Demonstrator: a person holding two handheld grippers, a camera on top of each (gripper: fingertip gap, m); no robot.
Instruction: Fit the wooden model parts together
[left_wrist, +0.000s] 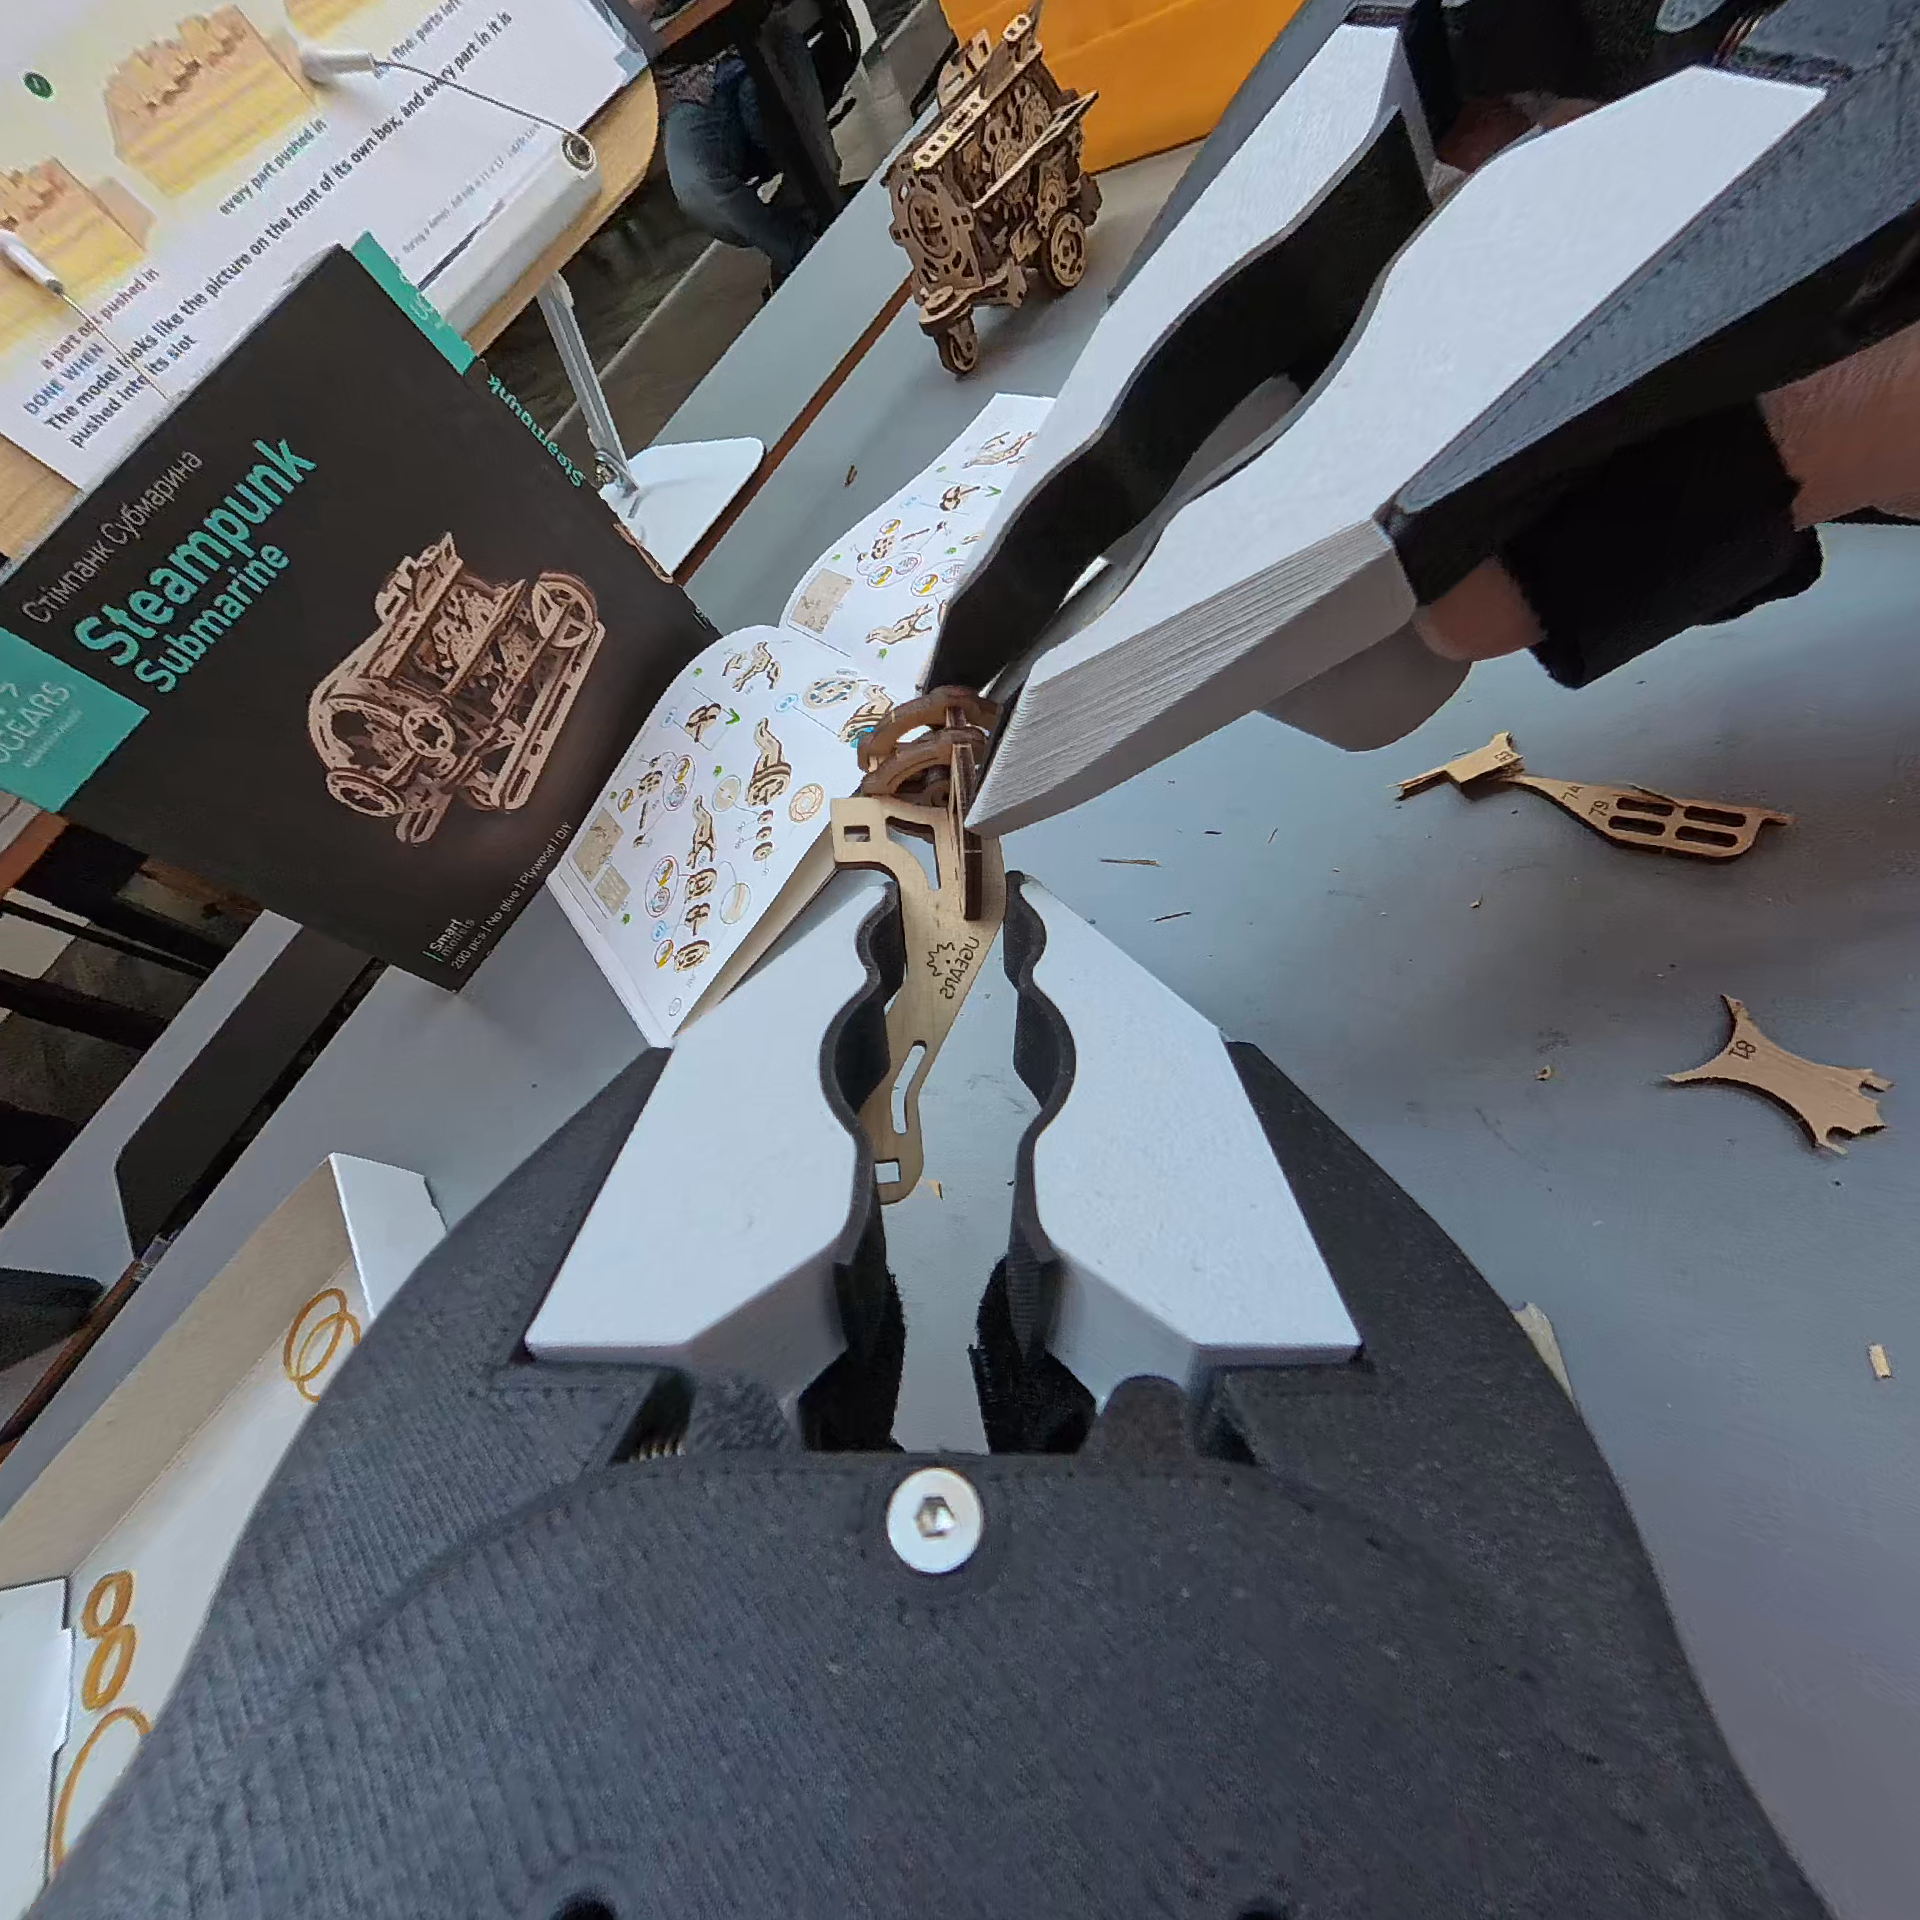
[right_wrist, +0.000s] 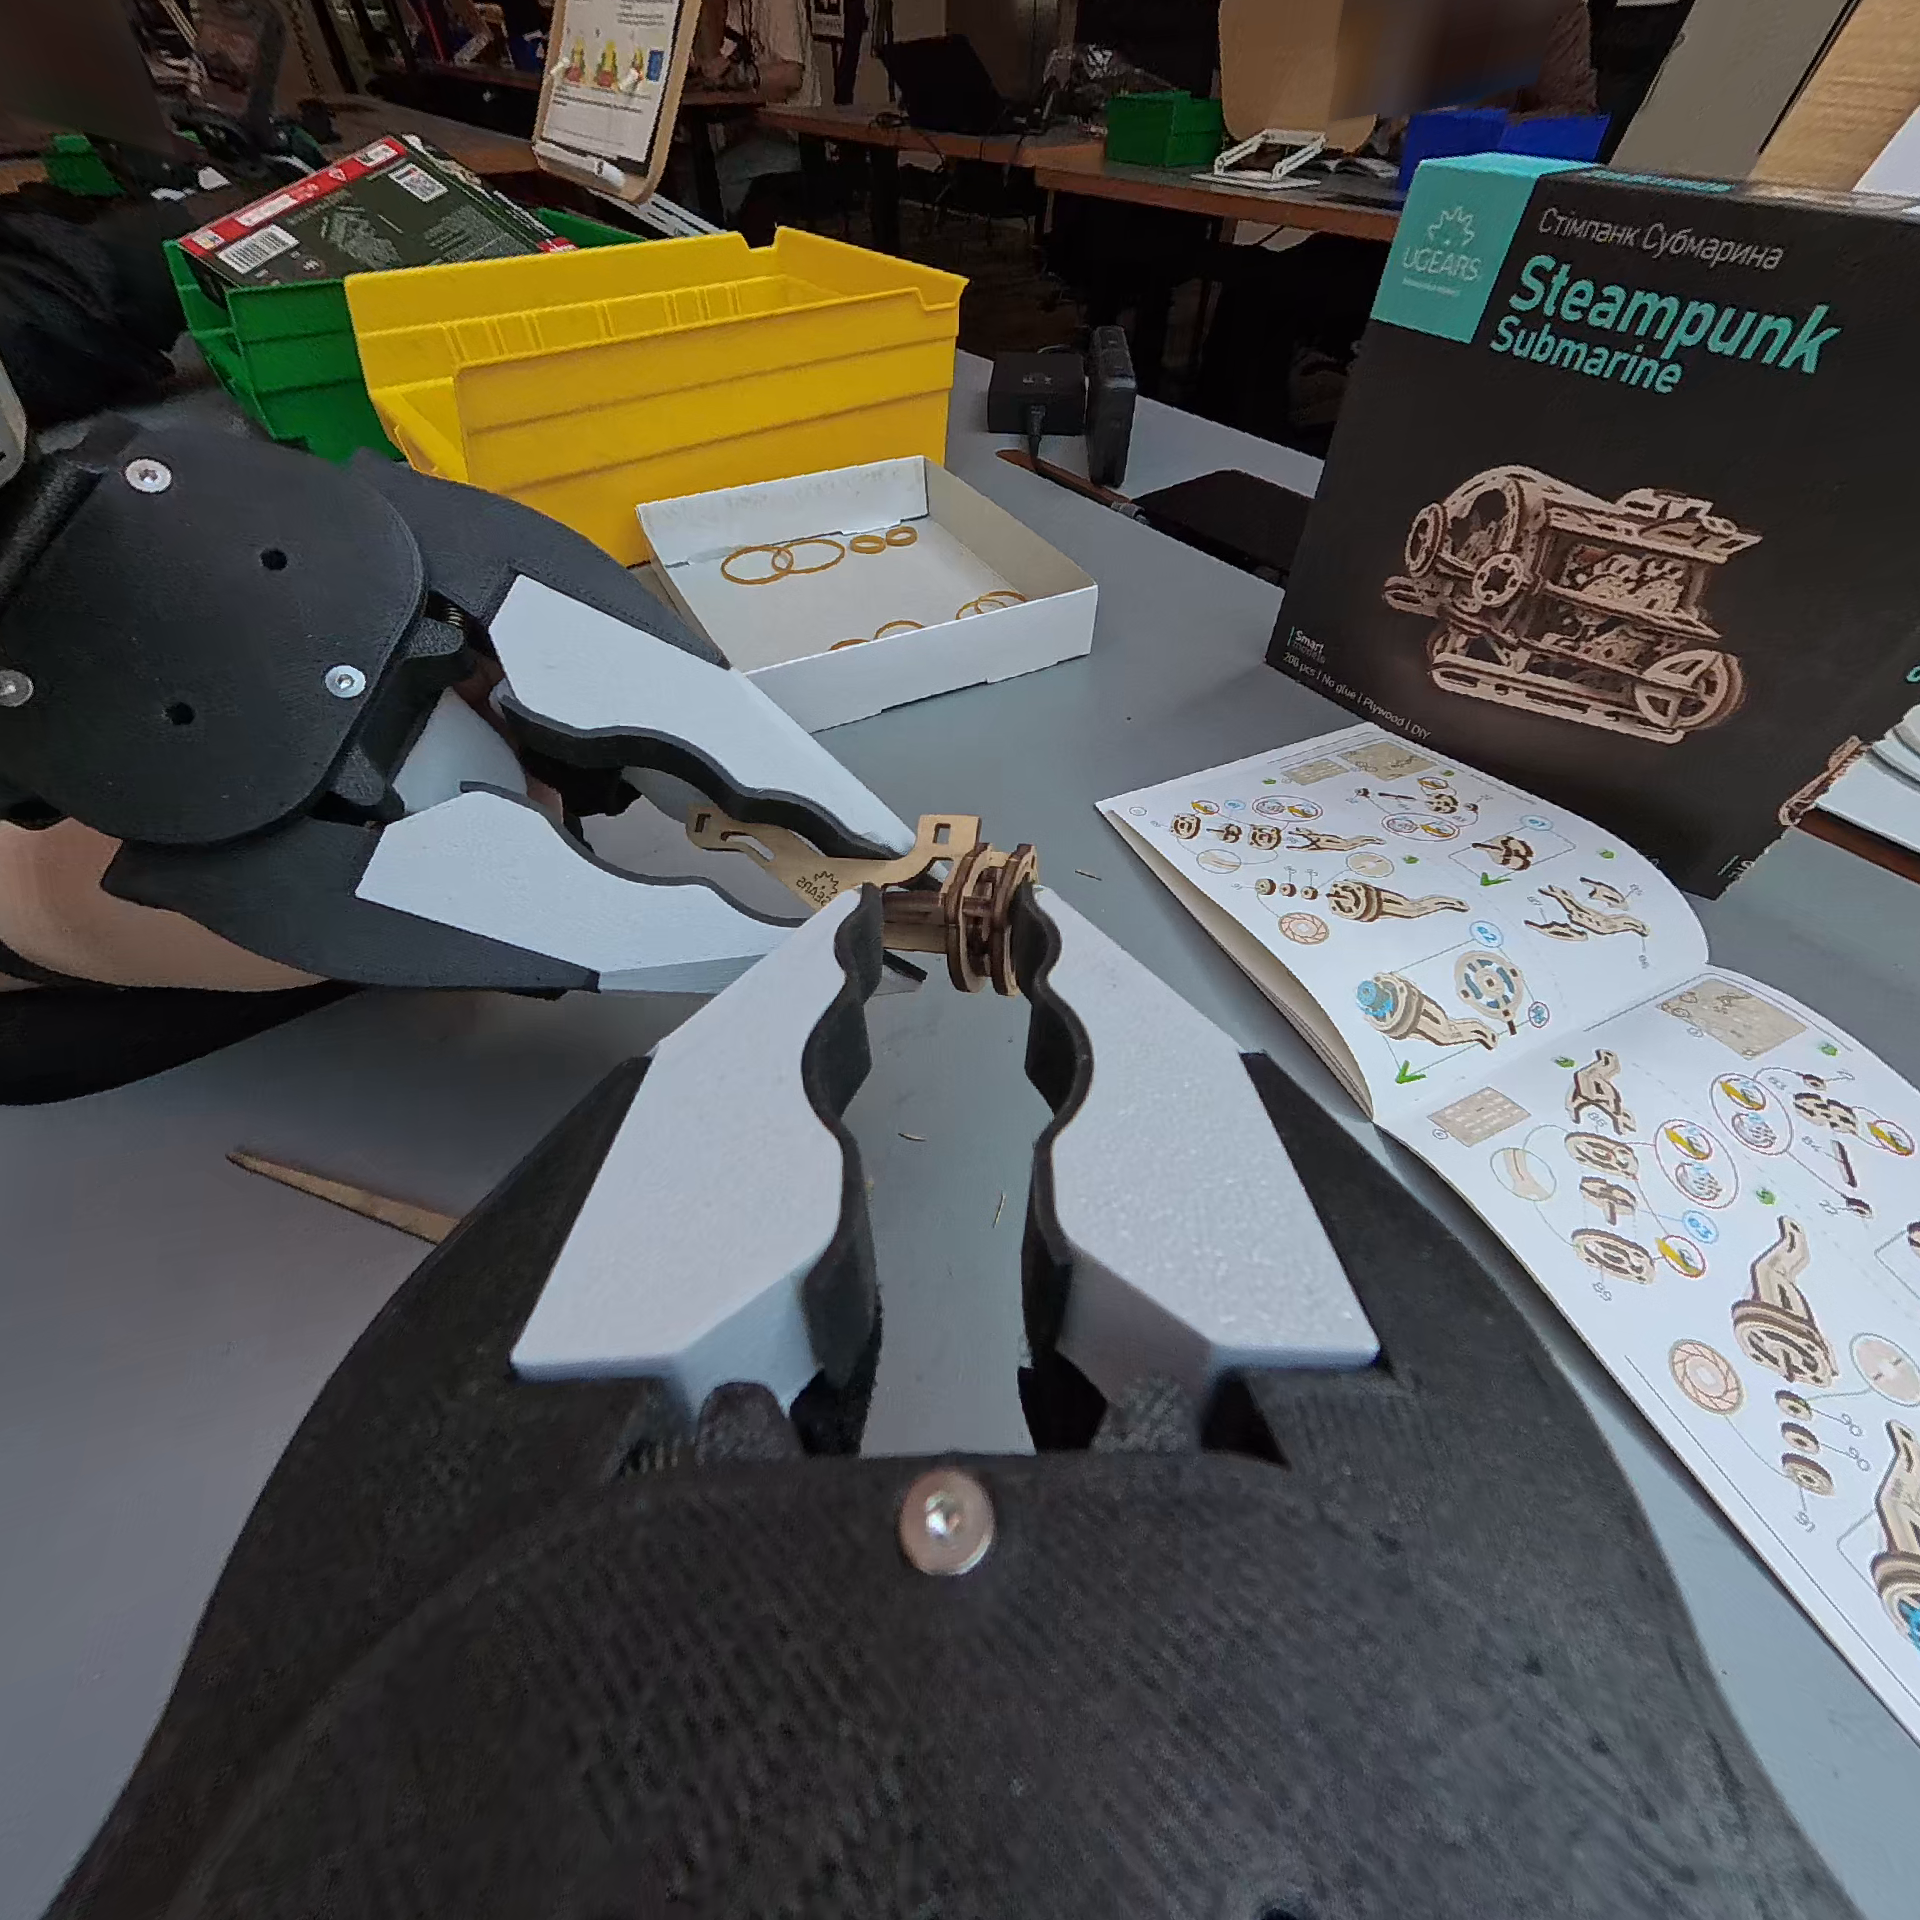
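My left gripper (left_wrist: 951, 899) is shut on a flat, curved wooden part (left_wrist: 930, 997) that stands on edge between its fingers. My right gripper (right_wrist: 951, 914) is shut on a small round wooden sub-assembly (right_wrist: 982, 914) made of stacked discs. The two pieces meet at the flat part's slotted end, just above the grey table (right_wrist: 312, 1299). In the left wrist view the right gripper (left_wrist: 977, 748) comes in from the upper right with the sub-assembly (left_wrist: 920, 738). In the right wrist view the left gripper's fingers (right_wrist: 644, 686) come in from the left with the flat part (right_wrist: 800, 868).
An open instruction booklet (right_wrist: 1558, 1039) and the black kit box (right_wrist: 1610, 468) lie to the right. A white tray (right_wrist: 1039, 644) with rubber bands, a yellow bin (right_wrist: 665, 353) and a green bin (right_wrist: 281, 353) stand behind. Loose wooden pieces (left_wrist: 1621, 810) (left_wrist: 1787, 1081) and a finished model (left_wrist: 997, 197) are on the table. Less than 4 cm separates the two grippers' tips. Both grippers' tips are roughly 35 cm from the finished model (left_wrist: 997, 197).
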